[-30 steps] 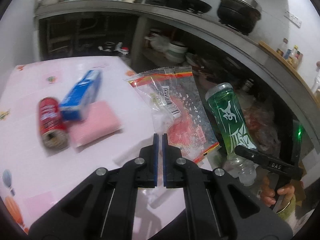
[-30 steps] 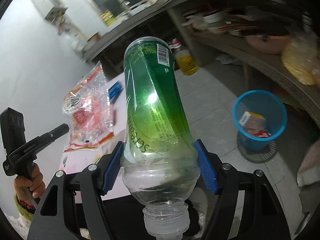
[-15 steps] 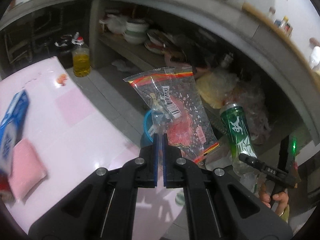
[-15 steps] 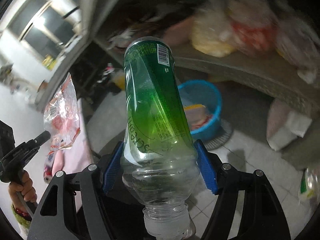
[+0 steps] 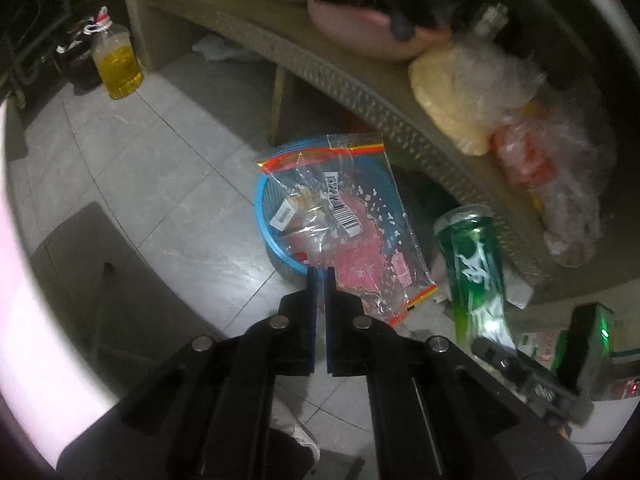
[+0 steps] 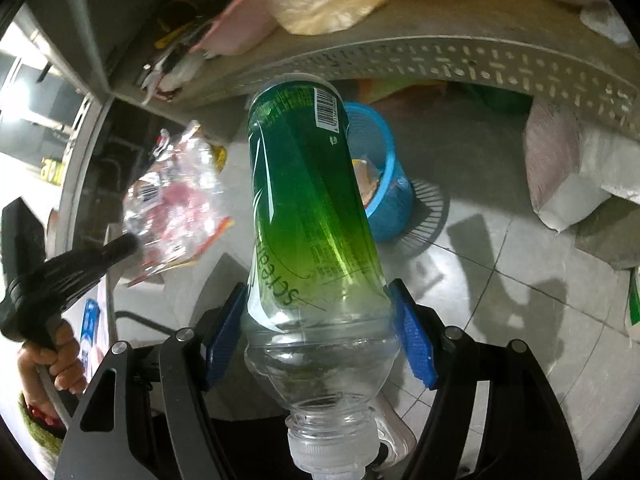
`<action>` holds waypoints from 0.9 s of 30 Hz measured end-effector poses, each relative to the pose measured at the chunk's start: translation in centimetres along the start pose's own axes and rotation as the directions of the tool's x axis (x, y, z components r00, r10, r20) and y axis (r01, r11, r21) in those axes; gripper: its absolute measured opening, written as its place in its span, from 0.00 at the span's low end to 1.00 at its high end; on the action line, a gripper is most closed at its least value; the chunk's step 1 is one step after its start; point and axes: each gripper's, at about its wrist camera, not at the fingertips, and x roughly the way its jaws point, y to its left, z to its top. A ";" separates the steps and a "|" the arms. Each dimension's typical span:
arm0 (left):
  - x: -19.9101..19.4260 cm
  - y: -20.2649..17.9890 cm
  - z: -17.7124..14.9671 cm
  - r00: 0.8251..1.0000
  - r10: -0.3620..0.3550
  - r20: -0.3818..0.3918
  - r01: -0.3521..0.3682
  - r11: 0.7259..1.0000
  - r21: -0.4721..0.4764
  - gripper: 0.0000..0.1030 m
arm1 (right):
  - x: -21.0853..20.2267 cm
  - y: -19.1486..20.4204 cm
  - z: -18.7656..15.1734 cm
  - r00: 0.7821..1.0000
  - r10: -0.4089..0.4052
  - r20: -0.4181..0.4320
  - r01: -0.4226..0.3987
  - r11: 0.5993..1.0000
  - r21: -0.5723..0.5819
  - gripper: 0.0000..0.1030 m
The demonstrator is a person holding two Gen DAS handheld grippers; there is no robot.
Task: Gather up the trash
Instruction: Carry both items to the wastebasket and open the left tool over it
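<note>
Grey tiled floor [image 5: 168, 168] with dark grout lines, glossy patches of reflected light. A low shelf [image 5: 360, 92] with a perforated metal front edge runs across, crowded with plastic bags [image 5: 472, 92] and a pink basin [image 5: 360, 28]. A jug of yellow oil [image 5: 117, 65] stands on the floor beside a dark bottle [image 5: 80, 68]. White sacks [image 6: 576, 184] rest under the shelf. Pink worktop edge [image 5: 24, 320] at left. Dim room, bright window area [image 6: 28, 92] far left.

We see a jug of yellow oil [image 5: 118, 65] standing on the grey tiled floor [image 5: 168, 184]. Bagged goods [image 5: 472, 92] crowd the low shelf [image 5: 360, 80].
</note>
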 end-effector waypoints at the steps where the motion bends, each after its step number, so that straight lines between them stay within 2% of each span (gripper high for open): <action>1: 1.0 -0.5 0.5 1.000 0.013 -0.011 -0.013 1.000 0.011 0.02 | 0.1 -0.3 0.1 1.000 -0.005 0.002 0.005 1.000 0.008 0.67; 4: 4.6 -2.6 2.2 0.996 0.080 -0.039 -0.077 0.994 0.079 0.02 | 0.2 -1.3 0.2 1.000 -0.023 -0.001 0.023 0.999 0.034 0.67; 7: 7.4 -4.4 4.0 0.993 0.119 -0.020 -0.115 0.984 0.134 0.05 | 0.3 -2.5 0.5 0.999 -0.040 -0.006 0.040 0.998 0.050 0.67; 9: 8.7 -4.9 4.8 0.993 0.121 -0.013 -0.118 0.982 0.151 0.21 | 0.3 -3.1 0.6 0.999 -0.051 -0.014 0.052 0.997 0.058 0.67; 10: 9.4 -5.2 5.0 0.991 0.135 -0.012 -0.132 0.979 0.158 0.37 | 0.4 -3.4 0.6 0.998 -0.057 -0.018 0.058 0.996 0.062 0.67; 11: 9.9 -5.4 5.3 0.986 0.165 0.003 -0.163 0.973 0.163 0.45 | 0.6 -3.6 0.6 0.998 -0.061 -0.021 0.062 0.996 0.063 0.67; 13: 10.1 -5.7 5.5 0.985 0.170 0.028 -0.172 0.969 0.176 0.45 | 1.0 -3.8 0.6 0.997 -0.072 -0.029 0.074 0.996 0.059 0.67; 19: 6.4 -4.0 5.5 0.991 0.123 0.062 -0.130 0.982 0.134 0.47 | 3.0 -3.3 1.0 0.995 -0.079 -0.059 0.082 0.996 0.035 0.67; 24: -0.3 -2.3 4.3 0.988 0.094 0.125 -0.108 0.988 0.114 0.56 | 6.0 -0.8 2.8 0.993 -0.077 -0.086 0.076 0.997 -0.018 0.67; 27: -5.1 -0.6 2.4 0.985 0.052 0.165 -0.066 0.994 0.082 0.59 | 8.8 1.5 5.2 0.991 -0.107 -0.081 0.102 0.993 -0.061 0.67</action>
